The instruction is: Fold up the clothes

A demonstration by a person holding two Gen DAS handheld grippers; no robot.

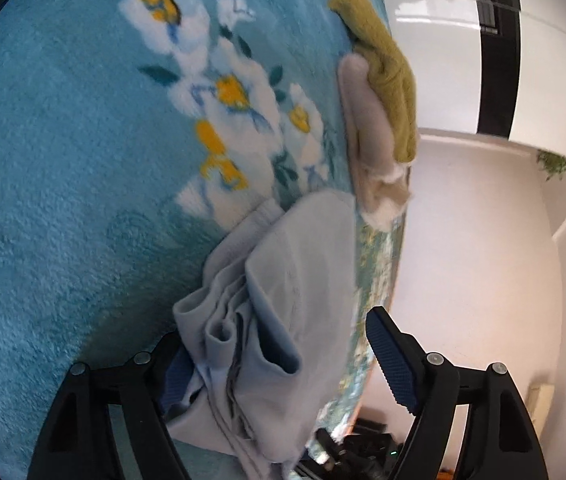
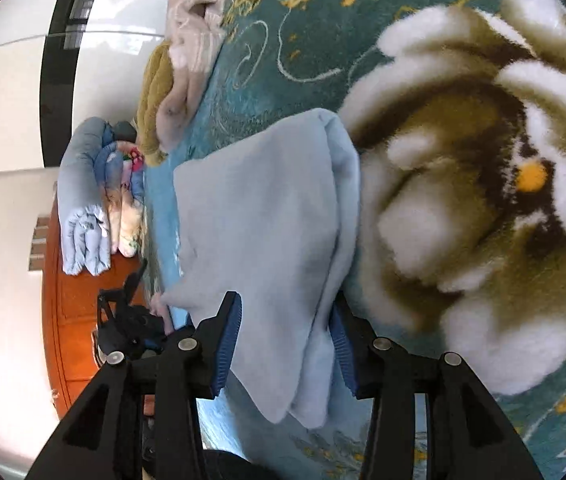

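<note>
Right wrist view shows the right hand-held gripper [image 2: 283, 344] with its jaws apart around the pale blue garment [image 2: 267, 216], which lies bunched near the bed [image 2: 303, 32] edge. The left hand-held gripper [image 1: 279, 364] also straddles it unclamped, so a shallow bite could catch only one layer and spill the folds. No container shows.

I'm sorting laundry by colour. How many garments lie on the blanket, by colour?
Light blue garment, between both tongs: 1
Olive-green garment: 1
Beige-pink garment: 1
Total: 3
</note>
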